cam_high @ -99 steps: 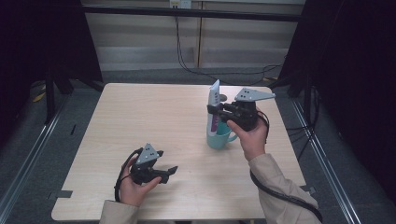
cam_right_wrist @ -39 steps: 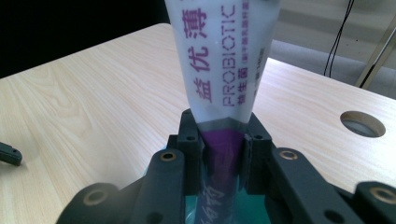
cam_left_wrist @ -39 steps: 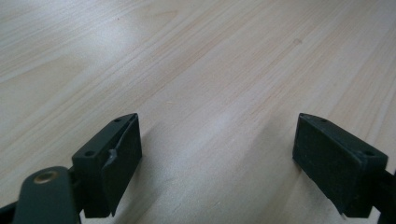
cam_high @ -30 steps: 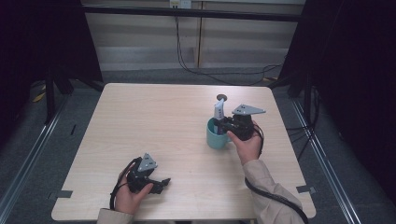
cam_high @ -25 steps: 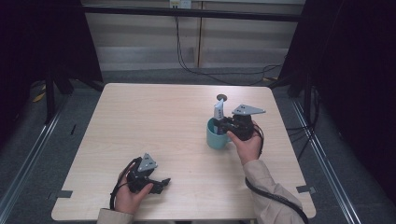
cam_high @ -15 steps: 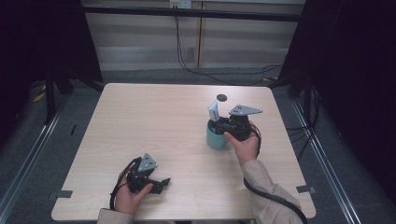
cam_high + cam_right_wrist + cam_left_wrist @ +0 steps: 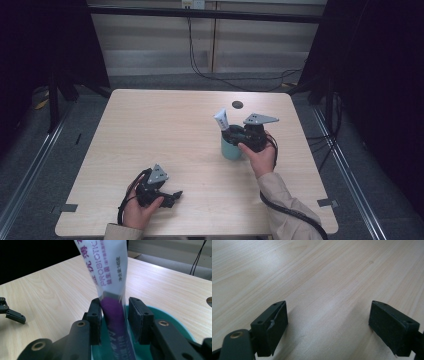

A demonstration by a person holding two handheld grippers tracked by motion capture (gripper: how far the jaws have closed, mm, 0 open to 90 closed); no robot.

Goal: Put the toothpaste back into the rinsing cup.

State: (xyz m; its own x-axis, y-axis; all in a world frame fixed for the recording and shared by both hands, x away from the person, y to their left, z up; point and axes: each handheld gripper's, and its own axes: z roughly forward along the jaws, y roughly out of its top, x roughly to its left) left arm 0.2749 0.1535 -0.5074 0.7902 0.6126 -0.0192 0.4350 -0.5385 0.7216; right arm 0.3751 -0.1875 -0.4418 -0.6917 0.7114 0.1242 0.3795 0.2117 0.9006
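A teal cup (image 7: 231, 149) stands right of the table's middle. A white and purple toothpaste tube (image 7: 222, 120) stands in it, its top leaning left. My right gripper (image 7: 235, 135) hangs over the cup's rim. In the right gripper view the tube (image 7: 107, 272) rises between the jaws of my right gripper (image 7: 116, 317), which have just been opening; a gap shows at the right pad, above the cup (image 7: 175, 322). My left gripper (image 7: 175, 196) rests near the front left edge, open with bare wood between the fingers (image 7: 328, 325).
The wooden table (image 7: 150, 130) has a small round dark hole (image 7: 237, 104) near its far edge. Cables and dark frame posts stand beyond the table. My left gripper's fingertip (image 7: 11, 312) shows far off in the right gripper view.
The right gripper lowered the tube into the cup from above it. Since then the tube's top has tipped to the left. The left hand stayed near the front edge.
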